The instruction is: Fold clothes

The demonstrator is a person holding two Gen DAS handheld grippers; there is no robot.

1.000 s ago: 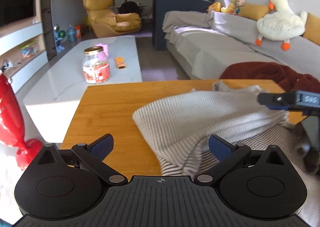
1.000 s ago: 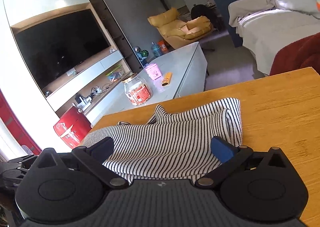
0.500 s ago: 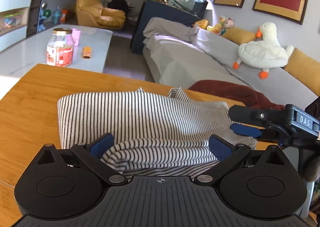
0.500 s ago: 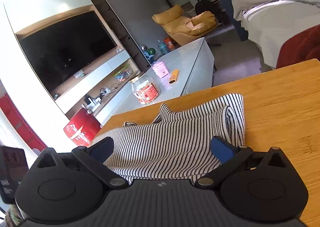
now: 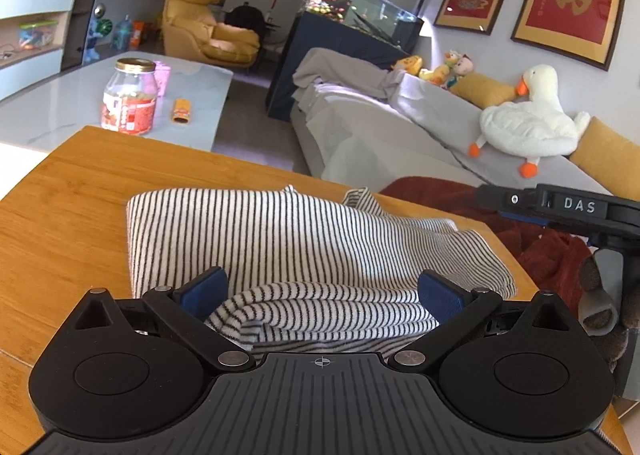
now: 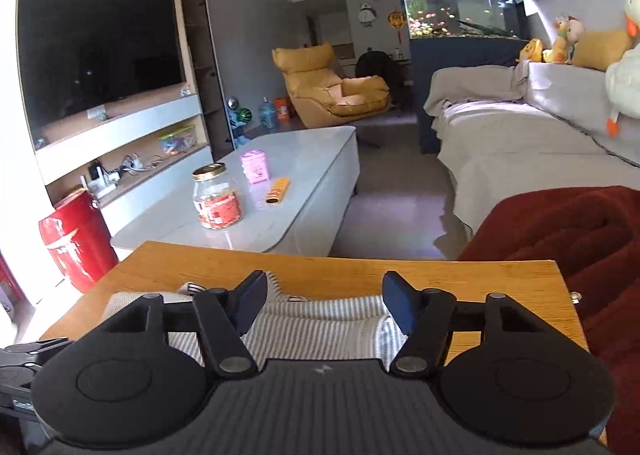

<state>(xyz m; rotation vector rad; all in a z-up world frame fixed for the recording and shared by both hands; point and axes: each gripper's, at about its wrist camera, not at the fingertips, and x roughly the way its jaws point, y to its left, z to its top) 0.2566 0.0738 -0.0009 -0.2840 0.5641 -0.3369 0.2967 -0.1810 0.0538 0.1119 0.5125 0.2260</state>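
A black-and-white striped garment (image 5: 280,239) lies folded on the wooden table (image 5: 60,215), a rolled fold at its near edge. My left gripper (image 5: 320,291) is open just above that near fold, its blue pads (image 5: 202,291) wide apart and not pressing the cloth. My right gripper (image 6: 324,295) hovers over the garment (image 6: 320,319) near the table's (image 6: 480,275) right side. Its jaws are closing, about half apart, with cloth below them but nothing pinched. In the left wrist view the right gripper (image 5: 496,205) shows side-on at the right, above the garment's right end.
A dark red blanket (image 6: 560,231) is bunched against the table's right edge. Beyond the far edge stands a white coffee table (image 6: 312,159) with a glass jar (image 6: 216,197). A red canister (image 6: 74,239) stands on the floor at left. A grey sofa (image 5: 380,127) runs along the right.
The garment's pale, lifted half has come down, and it now lies folded with stripes up. My left gripper sank over its near edge. My right gripper rose, rolled level, and narrowed its jaws.
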